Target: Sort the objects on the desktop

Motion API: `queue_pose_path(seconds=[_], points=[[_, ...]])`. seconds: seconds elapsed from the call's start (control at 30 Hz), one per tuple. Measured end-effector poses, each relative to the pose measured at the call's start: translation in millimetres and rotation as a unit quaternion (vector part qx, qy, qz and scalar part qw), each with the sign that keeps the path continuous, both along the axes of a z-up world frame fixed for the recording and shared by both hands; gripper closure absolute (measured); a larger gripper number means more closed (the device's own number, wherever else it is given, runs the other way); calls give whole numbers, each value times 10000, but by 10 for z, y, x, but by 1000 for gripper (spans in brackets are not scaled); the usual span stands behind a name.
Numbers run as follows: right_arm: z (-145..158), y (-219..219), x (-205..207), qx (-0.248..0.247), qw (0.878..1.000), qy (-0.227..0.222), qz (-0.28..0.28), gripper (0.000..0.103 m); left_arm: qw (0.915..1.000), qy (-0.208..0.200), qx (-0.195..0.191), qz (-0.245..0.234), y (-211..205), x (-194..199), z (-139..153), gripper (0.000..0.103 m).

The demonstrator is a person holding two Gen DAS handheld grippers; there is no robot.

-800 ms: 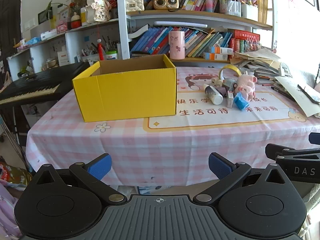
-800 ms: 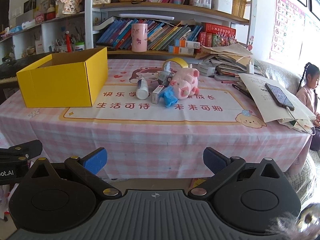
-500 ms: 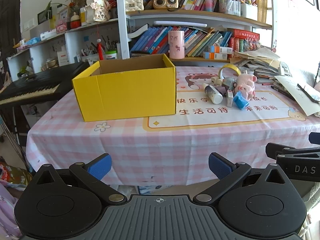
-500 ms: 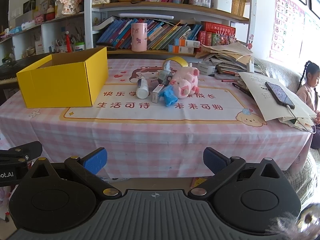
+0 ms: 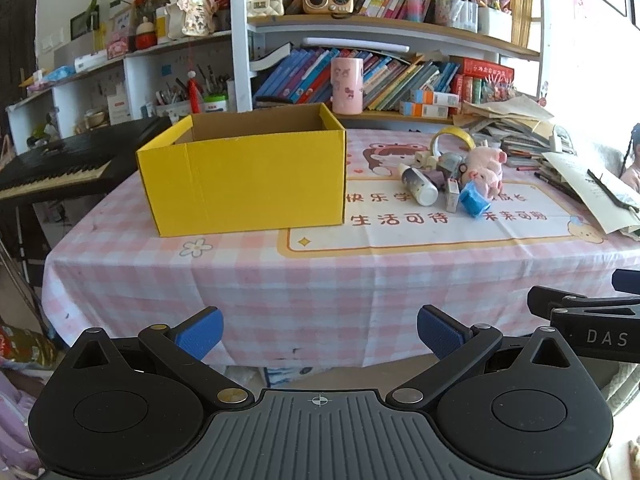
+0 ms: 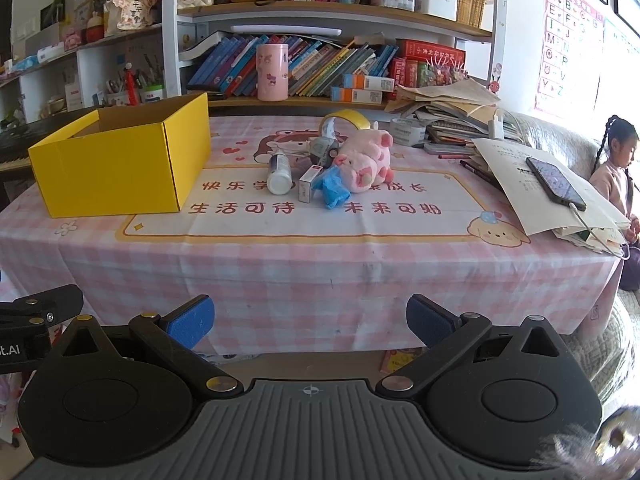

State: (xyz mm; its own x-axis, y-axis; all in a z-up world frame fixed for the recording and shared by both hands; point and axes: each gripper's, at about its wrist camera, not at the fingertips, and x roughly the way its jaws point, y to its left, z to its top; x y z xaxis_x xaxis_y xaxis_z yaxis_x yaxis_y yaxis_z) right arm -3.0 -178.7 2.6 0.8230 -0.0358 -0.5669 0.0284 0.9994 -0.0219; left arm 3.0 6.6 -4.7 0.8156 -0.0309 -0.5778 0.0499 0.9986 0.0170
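Right wrist view: both claws hung released and empty off the table's [image 6: 320,280] near edge.
Best opener seemed the right claw [image 6: 310,320] reaching mid-table for the white bottle [image 6: 279,174], clear of the pink pig [image 6: 366,160], then the yellow box [image 6: 120,168]; left claw [image 5: 318,332] waiting.

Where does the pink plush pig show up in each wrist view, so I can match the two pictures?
Left wrist: pink plush pig lies right of centre, at the right end of the small clutter.
Right wrist: the pig lies just right of centre.
Shared landmark: the yellow box, left of the pig in both.
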Motion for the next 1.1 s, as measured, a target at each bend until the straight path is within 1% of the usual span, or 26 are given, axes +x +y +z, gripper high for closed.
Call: queue_pose_path(seconds=[0.27,0.6,0.83,1.1], points=[[4,6,0,6,10000,8,-5,0,10000,-30,-13,-59,14,-13,-1,0],[2,5,-1,14,10000,16,-13,0,10000,6,-54,-7,24,-6,-14,0],[8,24,-9,80,9999,51,-41,0,9998,-77,-141,-72,40,-25,-3,0],[6,26,-2,81,10000,25,-2,0,9997,-39,13,-238,-1,-9,-7,0]])
